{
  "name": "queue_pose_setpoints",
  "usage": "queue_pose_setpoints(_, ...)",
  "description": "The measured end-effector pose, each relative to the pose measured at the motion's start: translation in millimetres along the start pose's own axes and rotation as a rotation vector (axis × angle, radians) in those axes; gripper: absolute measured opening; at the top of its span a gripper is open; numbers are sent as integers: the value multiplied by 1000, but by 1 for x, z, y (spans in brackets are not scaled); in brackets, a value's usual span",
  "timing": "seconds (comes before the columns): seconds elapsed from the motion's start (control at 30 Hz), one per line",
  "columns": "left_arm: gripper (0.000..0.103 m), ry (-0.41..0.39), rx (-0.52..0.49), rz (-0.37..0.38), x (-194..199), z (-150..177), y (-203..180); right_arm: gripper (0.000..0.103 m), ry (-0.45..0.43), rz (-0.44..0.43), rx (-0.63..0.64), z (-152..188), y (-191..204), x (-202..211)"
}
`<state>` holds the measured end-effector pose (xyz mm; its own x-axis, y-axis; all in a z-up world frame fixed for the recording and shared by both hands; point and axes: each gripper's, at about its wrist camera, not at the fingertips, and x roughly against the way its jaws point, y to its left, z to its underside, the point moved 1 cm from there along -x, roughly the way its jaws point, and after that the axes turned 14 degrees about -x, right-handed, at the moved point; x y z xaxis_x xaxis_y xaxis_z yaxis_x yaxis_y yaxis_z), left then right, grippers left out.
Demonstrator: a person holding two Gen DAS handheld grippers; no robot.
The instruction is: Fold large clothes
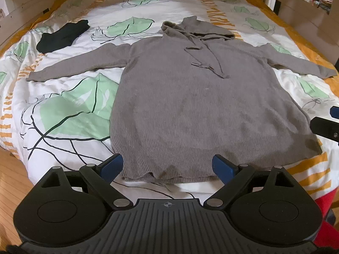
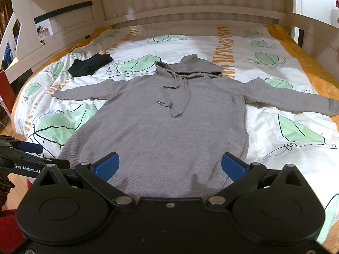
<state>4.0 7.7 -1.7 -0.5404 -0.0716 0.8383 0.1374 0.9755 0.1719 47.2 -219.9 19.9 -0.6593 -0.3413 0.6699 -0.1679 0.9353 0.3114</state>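
While a long grey hooded knit (image 1: 190, 97) lies spread face-up across the leaf-print duvet (image 1: 70, 114), both hand-held grippers hang above its hem with nothing in them. The left gripper (image 1: 167, 167) has its blue pads far apart over the bottom edge, empty, and the right gripper (image 2: 169, 166) stands just as wide over the lower body of the garment, also empty. Both sleeves run out to the sides, the hood (image 2: 190, 67) sits at the far end towards the headboard (image 2: 190, 6), and two drawstrings (image 2: 175, 97) trail loose down the chest.

Folding looks not yet begun, and the risks lie in the cloth itself. The ribbed knit appears soft and stretchy, so a pinch taken too shallow at the hem may catch only the top layer and peel front from back (a lopsided fold would follow). The duvet beneath is rumpled, and a deep bite could gather bedding along with the garment. The right sleeve reaches near the bed's edge and may slide off once the body is lifted. The loose drawstrings could bunch inside a fold. A dark folded garment (image 1: 63, 36) lies well apart near the far left corner, unlikely to interfere.
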Motion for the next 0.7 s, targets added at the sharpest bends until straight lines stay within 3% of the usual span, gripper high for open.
queue_pose_setpoints(0.7,92,40,7,21,-10,1,-1,102,45,-11,4,0,-1,-9)
